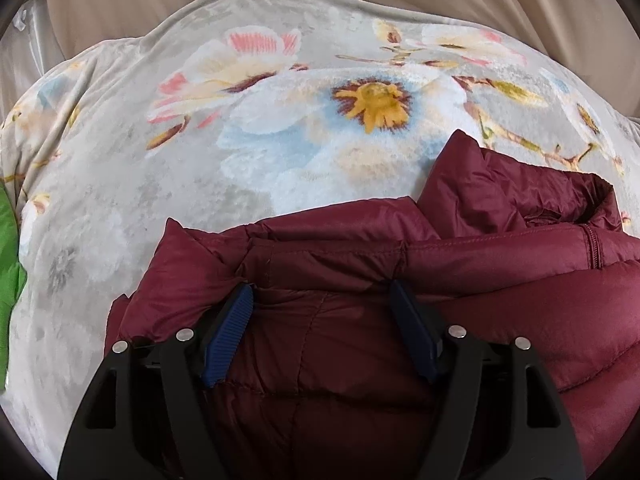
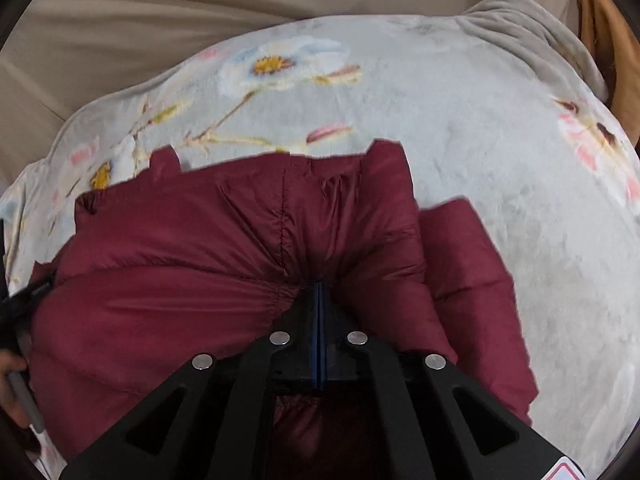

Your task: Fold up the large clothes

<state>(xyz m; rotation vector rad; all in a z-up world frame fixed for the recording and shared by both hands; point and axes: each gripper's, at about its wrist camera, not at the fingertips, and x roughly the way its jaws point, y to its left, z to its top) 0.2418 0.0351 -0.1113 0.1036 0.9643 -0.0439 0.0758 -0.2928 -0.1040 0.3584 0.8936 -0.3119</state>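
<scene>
Dark red puffer jacket [image 1: 360, 280] lies bunched on a flowered blanket [image 1: 160, 160] spread over a beige couch [image 1: 120, 8]. Left view: left gripper [image 1: 322, 300] sits low over the jacket, blue pads [image 1: 228, 332] wide apart with fabric lying between them but not pinched; a zipper [image 1: 596, 248] on the jacket shows at right, and a green cloth [image 1: 8, 272] peeks in at the far left edge, neither seen from the other side. Right view: right gripper [image 2: 319, 320] has its pads pressed together, clamped on a gathered pucker of the jacket [image 2: 200, 260], fabric radiating in creases from the tips; a flat piece of the jacket, maybe a sleeve, lies to the right on the blanket [image 2: 500, 140]. Only this view shows a hand [image 2: 12, 392] at the left edge, partly cut off, and the blanket's folded corner at upper right with something orange-brown behind it, too cropped to name.
</scene>
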